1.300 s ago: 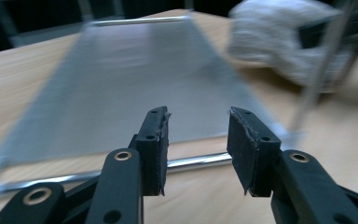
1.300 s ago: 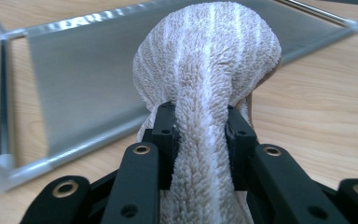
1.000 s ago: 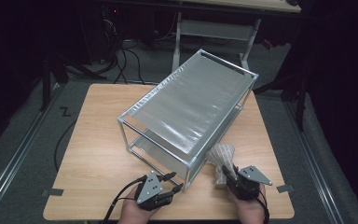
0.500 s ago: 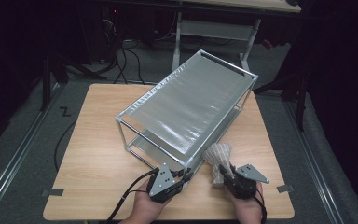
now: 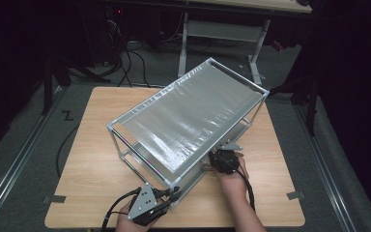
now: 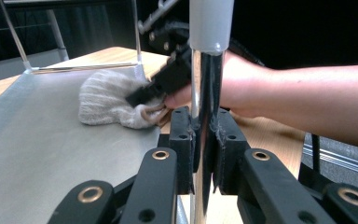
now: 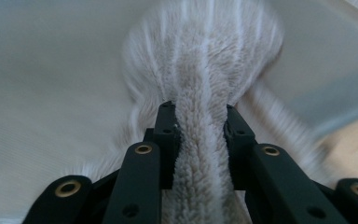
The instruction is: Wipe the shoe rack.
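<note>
clearly we had our left gripper clamped on the rack's near corner post; if that grip slid on the chrome, the rack could skid across the table. rightward, our right gripper pinched the towel on the rack's lower shelf. the top shelf hung close above the wiping hand.
</note>
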Action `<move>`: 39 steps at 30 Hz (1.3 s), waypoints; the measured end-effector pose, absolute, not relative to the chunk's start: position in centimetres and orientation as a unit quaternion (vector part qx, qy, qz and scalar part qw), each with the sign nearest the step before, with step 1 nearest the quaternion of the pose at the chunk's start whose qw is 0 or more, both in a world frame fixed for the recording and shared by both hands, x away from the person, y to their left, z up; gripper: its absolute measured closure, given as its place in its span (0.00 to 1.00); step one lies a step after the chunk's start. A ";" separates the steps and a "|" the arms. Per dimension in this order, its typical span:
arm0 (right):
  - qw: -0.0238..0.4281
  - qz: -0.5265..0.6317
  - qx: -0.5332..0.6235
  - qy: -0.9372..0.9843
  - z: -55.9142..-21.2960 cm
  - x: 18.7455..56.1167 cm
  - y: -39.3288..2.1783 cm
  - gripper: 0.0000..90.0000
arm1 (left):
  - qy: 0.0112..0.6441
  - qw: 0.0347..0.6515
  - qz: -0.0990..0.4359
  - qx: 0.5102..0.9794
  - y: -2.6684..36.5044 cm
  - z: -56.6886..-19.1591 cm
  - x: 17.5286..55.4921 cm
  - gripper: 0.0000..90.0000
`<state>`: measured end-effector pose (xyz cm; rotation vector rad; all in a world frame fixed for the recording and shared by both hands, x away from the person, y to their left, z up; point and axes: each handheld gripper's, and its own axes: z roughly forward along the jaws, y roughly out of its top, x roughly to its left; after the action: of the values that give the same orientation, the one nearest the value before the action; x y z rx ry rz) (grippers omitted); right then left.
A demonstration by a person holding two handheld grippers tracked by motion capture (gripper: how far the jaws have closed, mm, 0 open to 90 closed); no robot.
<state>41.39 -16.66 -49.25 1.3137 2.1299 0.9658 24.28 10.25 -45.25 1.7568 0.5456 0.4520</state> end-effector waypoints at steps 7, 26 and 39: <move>0.231 0.362 0.474 0.769 -49.6 39.9 -17.7 0.82 | 0.239 0.576 0.215 0.752 11.4 -45.3 24.7 0.89; 0.280 0.373 0.454 0.759 -49.2 36.2 -18.1 0.81 | 0.303 0.569 0.260 0.719 14.2 -45.6 26.6 0.89; 0.229 0.434 0.364 0.792 -47.9 32.4 -7.7 0.76 | 0.294 0.578 0.258 0.716 14.4 -45.6 25.6 0.89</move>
<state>32.44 -7.66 -47.91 1.0012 2.1799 1.1941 25.55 14.39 -45.63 1.6759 0.6871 0.6037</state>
